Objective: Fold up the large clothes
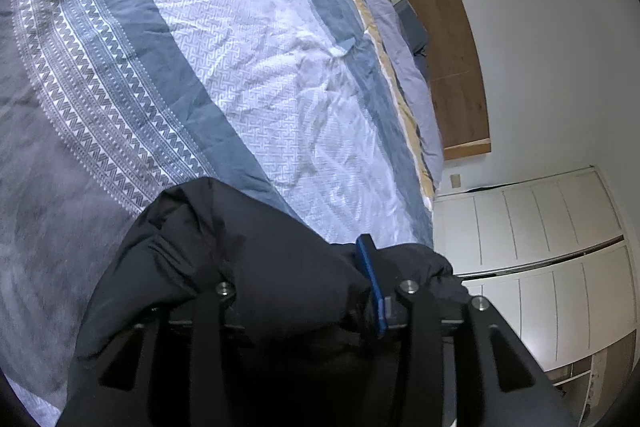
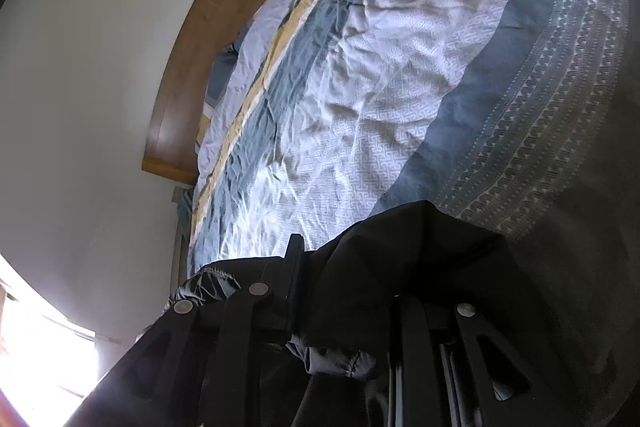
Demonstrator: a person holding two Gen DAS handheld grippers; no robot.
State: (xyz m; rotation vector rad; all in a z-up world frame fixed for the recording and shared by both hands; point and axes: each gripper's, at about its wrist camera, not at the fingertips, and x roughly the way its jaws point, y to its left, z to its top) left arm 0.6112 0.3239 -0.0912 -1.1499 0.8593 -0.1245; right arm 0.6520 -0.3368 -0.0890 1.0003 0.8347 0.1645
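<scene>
A black padded garment (image 1: 248, 267) fills the bottom of the left wrist view, bunched over my left gripper (image 1: 320, 291). The gripper is shut on it; only one blue finger (image 1: 370, 279) shows, the other is buried under the cloth. In the right wrist view the same black garment (image 2: 420, 267) drapes over my right gripper (image 2: 332, 287), which is shut on it; one dark finger (image 2: 295, 267) sticks out past the fabric. Both grippers hold the garment up above the bed.
A bed with a striped blue, white and grey patterned cover (image 1: 240, 67) lies below and ahead. A wooden headboard (image 1: 448, 47) runs along the white wall. White cabinet doors (image 1: 540, 235) stand beside the bed. A bright window (image 2: 36, 339) is at the lower left.
</scene>
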